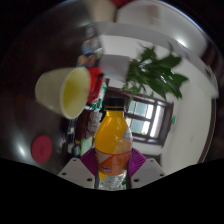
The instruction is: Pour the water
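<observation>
A clear plastic bottle [113, 140] with orange liquid and a dark cap stands upright between my fingers. My gripper [112, 168] is shut on it, the purple pads [88, 160] pressing its lower body from both sides. A pale yellow cup [65, 91] lies tilted up and to the left of the bottle, its open mouth facing the bottle. A hand seems to hold the cup from behind, though that is hard to make out.
A red lid [42, 149] lies low to the left. A green leafy plant [155, 73] stands beyond the bottle on the right. A window [140, 112] and white walls lie behind.
</observation>
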`<state>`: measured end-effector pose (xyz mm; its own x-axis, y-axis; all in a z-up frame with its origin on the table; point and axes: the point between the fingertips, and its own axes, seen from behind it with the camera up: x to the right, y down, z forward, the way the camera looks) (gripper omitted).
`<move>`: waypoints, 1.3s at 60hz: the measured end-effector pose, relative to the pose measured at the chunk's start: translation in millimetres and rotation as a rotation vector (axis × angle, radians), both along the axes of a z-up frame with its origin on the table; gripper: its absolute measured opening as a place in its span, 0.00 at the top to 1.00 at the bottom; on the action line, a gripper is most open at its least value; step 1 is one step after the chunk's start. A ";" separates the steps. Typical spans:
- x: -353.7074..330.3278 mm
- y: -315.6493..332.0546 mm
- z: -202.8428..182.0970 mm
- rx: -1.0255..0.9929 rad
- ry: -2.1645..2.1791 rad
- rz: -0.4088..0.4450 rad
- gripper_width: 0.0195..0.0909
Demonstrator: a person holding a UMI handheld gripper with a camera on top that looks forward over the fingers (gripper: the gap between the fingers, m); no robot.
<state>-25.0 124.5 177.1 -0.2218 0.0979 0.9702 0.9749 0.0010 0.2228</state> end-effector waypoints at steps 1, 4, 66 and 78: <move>0.7 -1.6 1.8 -0.007 0.058 0.001 0.77; 6.5 -5.8 7.2 -0.024 0.229 -0.013 0.77; 40.6 1.2 -45.1 -0.175 1.740 -0.006 0.66; 52.3 -10.3 -47.3 -0.150 1.732 -0.091 0.28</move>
